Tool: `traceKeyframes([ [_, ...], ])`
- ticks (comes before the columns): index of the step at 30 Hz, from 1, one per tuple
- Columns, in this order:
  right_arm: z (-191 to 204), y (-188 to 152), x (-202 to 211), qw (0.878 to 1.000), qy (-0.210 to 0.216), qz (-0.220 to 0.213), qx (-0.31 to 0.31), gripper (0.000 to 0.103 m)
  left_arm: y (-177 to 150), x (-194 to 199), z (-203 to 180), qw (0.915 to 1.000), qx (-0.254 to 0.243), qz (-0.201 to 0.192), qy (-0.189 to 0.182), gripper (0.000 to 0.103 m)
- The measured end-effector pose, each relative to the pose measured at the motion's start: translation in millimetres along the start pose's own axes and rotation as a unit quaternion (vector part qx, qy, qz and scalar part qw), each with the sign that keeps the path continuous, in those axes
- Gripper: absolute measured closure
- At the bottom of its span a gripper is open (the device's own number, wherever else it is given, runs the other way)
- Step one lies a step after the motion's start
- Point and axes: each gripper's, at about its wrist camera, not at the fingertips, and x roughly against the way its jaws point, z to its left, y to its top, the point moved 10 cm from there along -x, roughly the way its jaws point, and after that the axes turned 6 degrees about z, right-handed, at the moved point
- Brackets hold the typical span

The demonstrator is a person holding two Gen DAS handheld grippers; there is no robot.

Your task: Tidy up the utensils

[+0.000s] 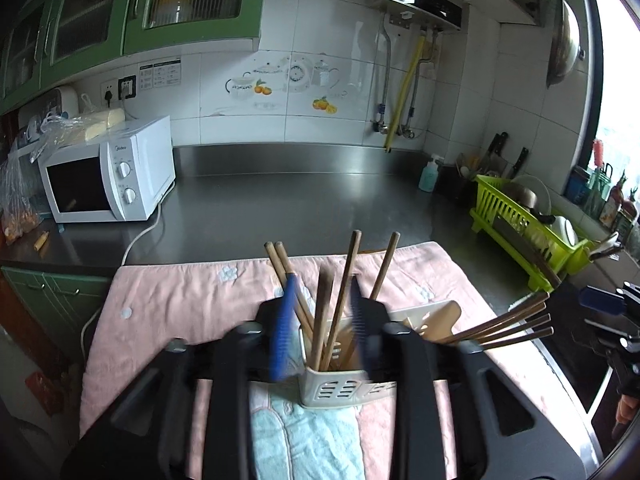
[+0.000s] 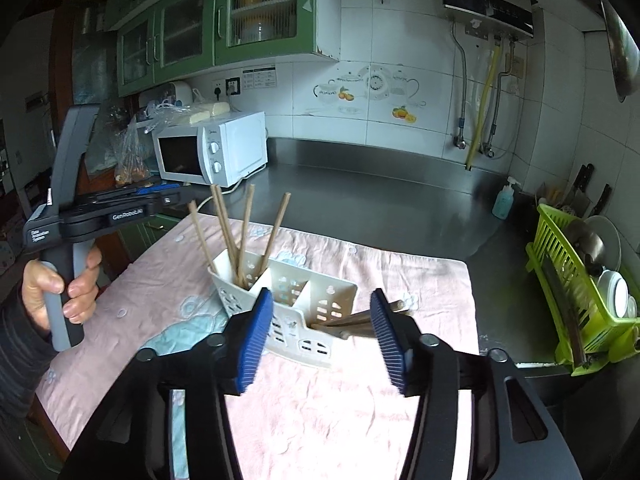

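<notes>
A white plastic utensil caddy with slotted walls and 3 compartments stands on a pink quilted cloth with pale flower patches, spread over a grey steel countertop. In the right wrist view, 4 brown wooden chopsticks stand upright and splayed in the caddy's left compartment, the middle compartment shows nothing, and a bundle of dark wooden chopsticks lies tilted low out of the right compartment, its ends resting toward the right.

The left gripper is released: its blue ribbed pads stand apart on either side of the upright chopsticks without pressing them, though the pads are blurred. In the left wrist view a pale wooden spatula leans in the caddy beside the fanned dark sticks.

The right gripper hangs just near of the caddy with its jaws parted and nothing clamped; the tilted bundle shows in the gap beyond the right pad, apart from it. A person's hand grips the left tool's grey handle at the left of that view.

Far left on the counter sits a white microwave oven with 2 dials. At the right edge stands a lime-green plastic dish rack holding bowls, with a blue soap bottle behind it.
</notes>
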Motion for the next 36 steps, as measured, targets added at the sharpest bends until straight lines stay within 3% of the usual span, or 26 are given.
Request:
traceKeyframes([
  [1,2.2,-2.1,1.7,1.000,-0.001,-0.002,0.002,0.050,-1.5,2.8,0.5,1.0000,-0.001,-0.005,0.004,0.051],
  [3,7.3,-8.8,5.3,1.000,-0.008,-0.008,0.005,0.045,-6.6,10.9,1.3,0.9999,-0.005,-0.012,0.003,0.048],
  [10,26.4,-43.8,11.2,1.000,-0.015,-0.020,-0.011,0.029,-36.2,50.4,9.2,0.9992,0.003,-0.038,0.012,0.011],
  [12,31.4,-56.5,10.0,0.999,-0.021,-0.021,-0.013,0.022,-49.0,61.6,9.4,0.9989,-0.002,-0.044,0.015,0.005],
  [19,45.3,-100.6,0.6,0.998,-0.021,-0.016,-0.050,0.016,-103.4,84.9,5.9,0.9986,-0.028,-0.039,0.020,0.005],
  [22,51.8,-118.5,-2.6,0.997,-0.009,-0.014,-0.073,0.014,-129.5,87.4,10.8,0.9972,-0.037,-0.037,0.054,0.005],
  [25,54.5,-133.7,-5.6,0.996,-0.022,-0.012,-0.085,0.013,-152.9,86.1,13.8,0.9979,-0.027,-0.022,0.054,0.005],
  [29,50.1,-146.7,-5.1,0.994,-0.045,-0.015,-0.098,0.013,-173.4,91.5,22.8,0.9978,-0.008,-0.021,0.062,0.005],
  [36,57.3,-160.0,-4.0,0.994,-0.037,-0.013,-0.103,0.013,-197.8,95.9,20.0,0.9972,-0.019,-0.014,0.071,0.005],
])
